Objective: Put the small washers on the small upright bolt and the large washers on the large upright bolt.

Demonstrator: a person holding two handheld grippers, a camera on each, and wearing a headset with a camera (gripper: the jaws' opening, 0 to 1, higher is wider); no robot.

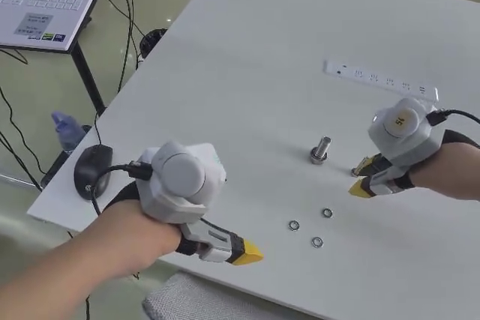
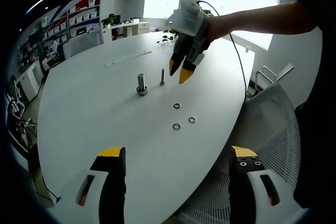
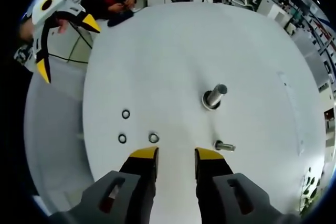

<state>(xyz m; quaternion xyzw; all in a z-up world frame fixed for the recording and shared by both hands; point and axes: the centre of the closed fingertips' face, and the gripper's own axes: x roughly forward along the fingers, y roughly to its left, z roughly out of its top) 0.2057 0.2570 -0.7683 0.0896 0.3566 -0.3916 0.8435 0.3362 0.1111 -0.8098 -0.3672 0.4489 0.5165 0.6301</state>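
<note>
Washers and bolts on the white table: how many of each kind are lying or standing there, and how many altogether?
Washers: 3
Large upright bolt: 1
Small upright bolt: 1
Total: 5

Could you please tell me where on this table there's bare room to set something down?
Free: the wide stretch of table left of the large bolt, from the power strip to the left claw. Crowded: around that bolt, the small bolt, the three washers and the right claw.
</note>
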